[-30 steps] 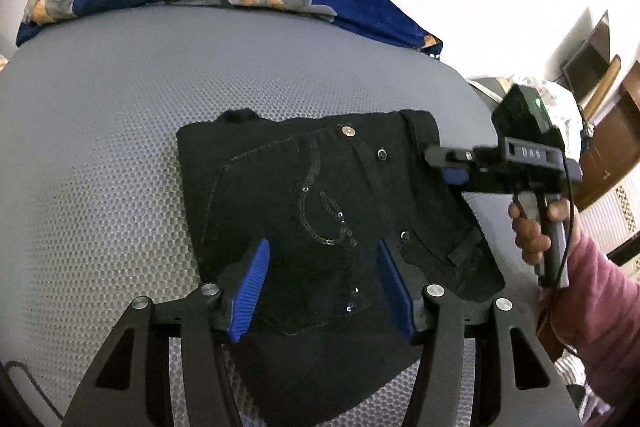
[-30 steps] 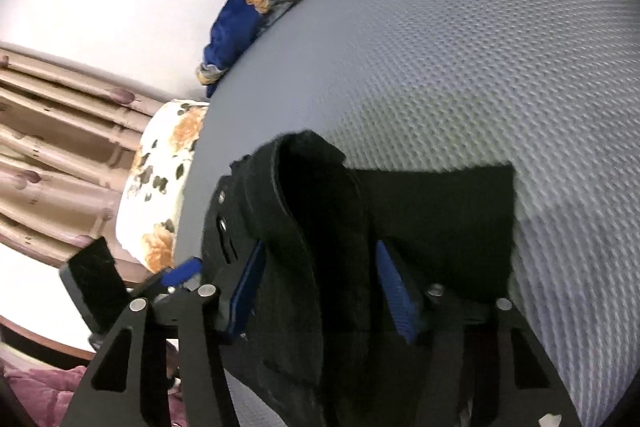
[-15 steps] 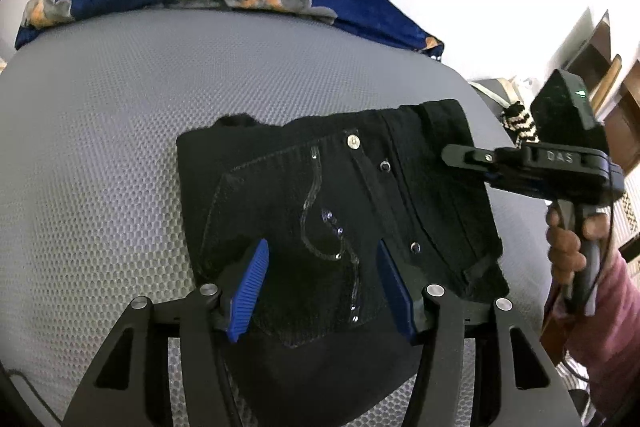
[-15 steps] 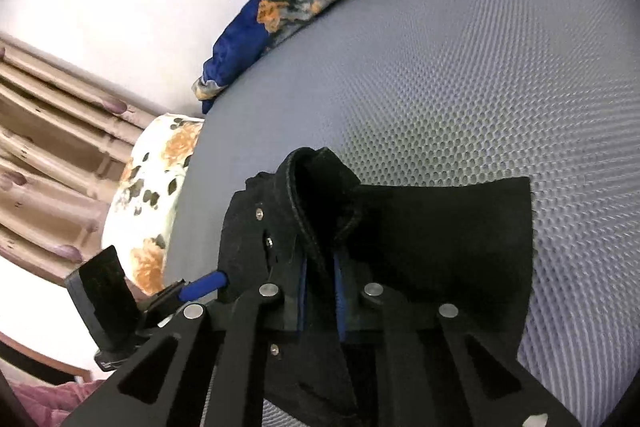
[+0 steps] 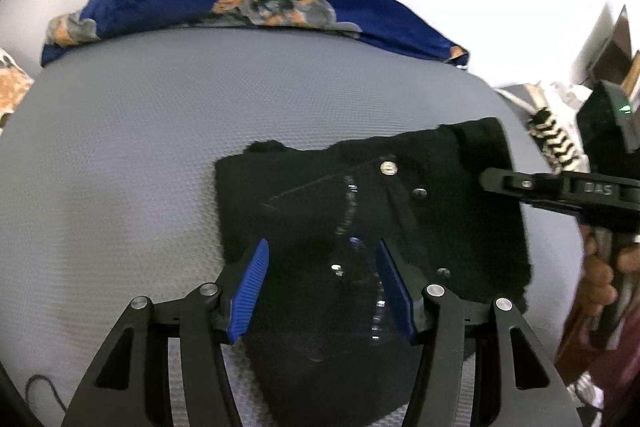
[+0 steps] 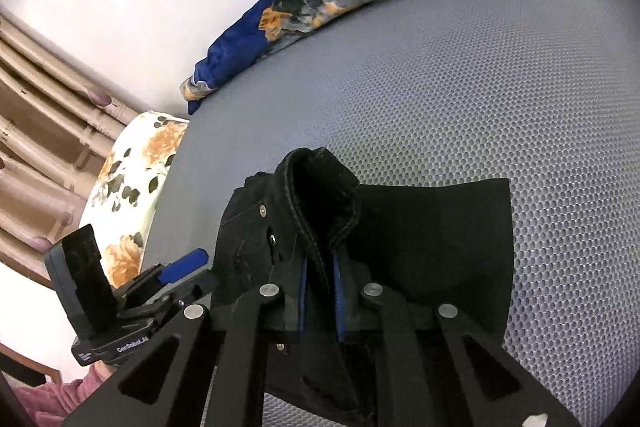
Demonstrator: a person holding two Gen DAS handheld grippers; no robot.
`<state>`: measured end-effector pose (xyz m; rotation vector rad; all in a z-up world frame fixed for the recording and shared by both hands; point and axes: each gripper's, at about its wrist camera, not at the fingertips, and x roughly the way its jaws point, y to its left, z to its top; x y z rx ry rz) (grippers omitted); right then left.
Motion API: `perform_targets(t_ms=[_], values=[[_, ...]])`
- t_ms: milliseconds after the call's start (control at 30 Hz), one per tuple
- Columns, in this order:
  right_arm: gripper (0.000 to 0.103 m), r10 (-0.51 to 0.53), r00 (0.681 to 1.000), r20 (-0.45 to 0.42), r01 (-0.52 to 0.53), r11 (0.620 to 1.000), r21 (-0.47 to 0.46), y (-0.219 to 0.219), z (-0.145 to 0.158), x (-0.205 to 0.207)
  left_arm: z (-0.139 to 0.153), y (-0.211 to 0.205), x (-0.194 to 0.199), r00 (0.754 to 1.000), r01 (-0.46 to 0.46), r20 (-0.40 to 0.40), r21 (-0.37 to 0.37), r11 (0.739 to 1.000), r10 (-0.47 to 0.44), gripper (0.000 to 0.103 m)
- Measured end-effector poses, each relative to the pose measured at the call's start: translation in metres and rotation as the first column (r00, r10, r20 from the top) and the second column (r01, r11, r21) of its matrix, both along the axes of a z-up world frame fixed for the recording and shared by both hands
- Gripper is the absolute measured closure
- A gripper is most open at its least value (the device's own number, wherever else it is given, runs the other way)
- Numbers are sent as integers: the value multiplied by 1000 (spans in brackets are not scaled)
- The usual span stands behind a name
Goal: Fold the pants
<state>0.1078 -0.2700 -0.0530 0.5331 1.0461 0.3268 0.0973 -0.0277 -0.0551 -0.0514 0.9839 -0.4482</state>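
- The black denim pants with metal rivets lie folded into a compact block on the grey honeycomb-mesh mattress cover.
- The left gripper hovers over the near edge of the pants. Its two blue ribbed pads are spread wide apart, and the dark cloth lies between and under them without being pinched.
- The right gripper has its fingers pressed almost together. They pinch a thick stitched edge of the pants, which looks like the waistband, and a loop of this edge stands up in front of the fingertips.
- In the left wrist view the right gripper reaches in from the right side and meets the right edge of the pants.
- In the right wrist view the left gripper is at the left, just beside the pants.
- A dark blue blanket with orange and grey print lies along the far edge of the mattress, well apart from the pants.
- A white pillow with orange flowers is beside the mattress.
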Motion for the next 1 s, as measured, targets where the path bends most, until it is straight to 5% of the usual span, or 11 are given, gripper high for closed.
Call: perform_targets(t_ms=[700,1000], values=[[94,-163,986,-21,162,985,-56,-35,2,-28,-5,-18,9,1000,27,-15,65,998,-26,46],[94,-243,966,-88,234,967,-99,-60,-37,-27,-25,-31,10,994,88,-67,81,993,-83,46]])
